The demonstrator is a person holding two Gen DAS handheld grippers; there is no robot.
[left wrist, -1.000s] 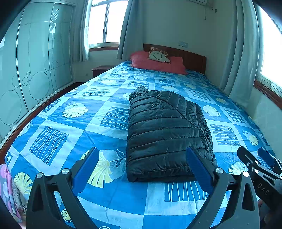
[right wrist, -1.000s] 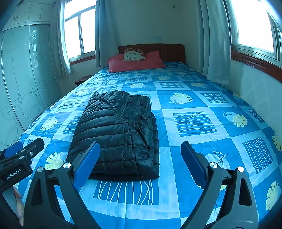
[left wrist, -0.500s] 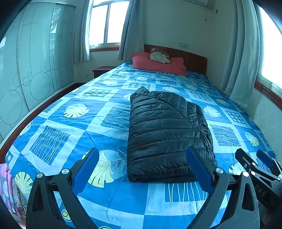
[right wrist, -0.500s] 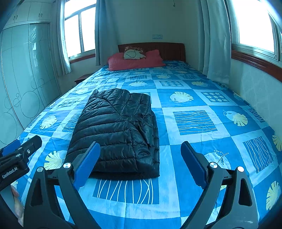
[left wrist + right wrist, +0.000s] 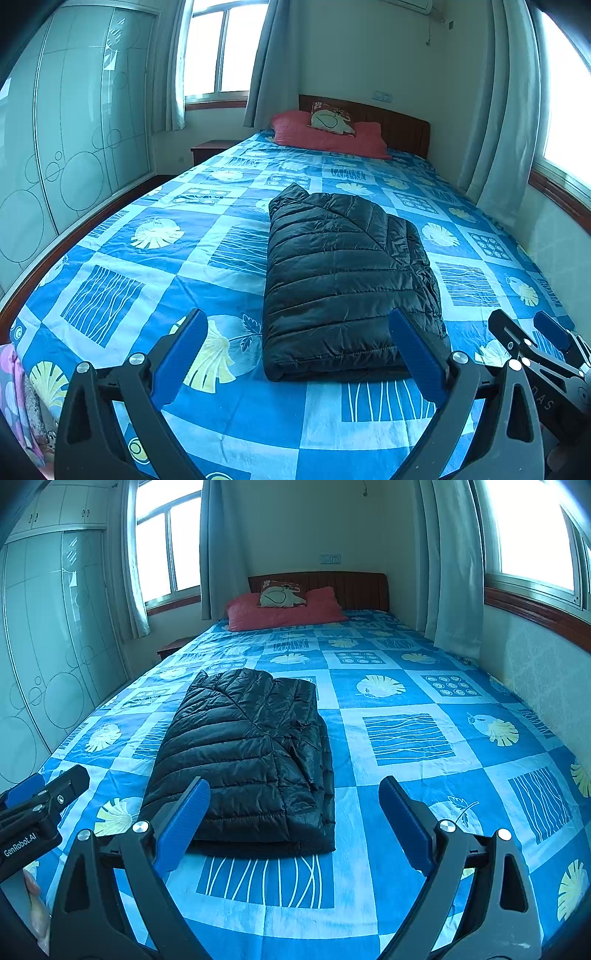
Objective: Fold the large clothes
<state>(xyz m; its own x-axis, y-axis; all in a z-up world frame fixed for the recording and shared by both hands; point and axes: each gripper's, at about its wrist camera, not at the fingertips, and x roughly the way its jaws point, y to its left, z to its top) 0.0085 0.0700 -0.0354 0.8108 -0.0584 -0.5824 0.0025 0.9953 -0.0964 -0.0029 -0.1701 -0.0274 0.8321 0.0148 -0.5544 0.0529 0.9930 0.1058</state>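
Note:
A black quilted puffer jacket [image 5: 343,277] lies folded into a neat rectangle on the blue patterned bed [image 5: 147,273]. It also shows in the right wrist view [image 5: 247,753]. My left gripper [image 5: 295,334] is open and empty, held above the bed's near end, short of the jacket. My right gripper [image 5: 291,801] is open and empty, also short of the jacket's near edge. The right gripper shows at the right edge of the left wrist view [image 5: 532,339]. The left gripper shows at the left edge of the right wrist view [image 5: 40,790].
Red pillows [image 5: 325,134] and a small patterned cushion [image 5: 332,118] lie by the wooden headboard [image 5: 402,129]. A glass-front wardrobe [image 5: 66,147] stands on the left. Curtains [image 5: 495,110] and a wall run along the right. A nightstand [image 5: 210,149] stands by the far window.
Both grippers have drawn back and risen slightly from the jacket. The jacket has not moved and both grippers stay open.

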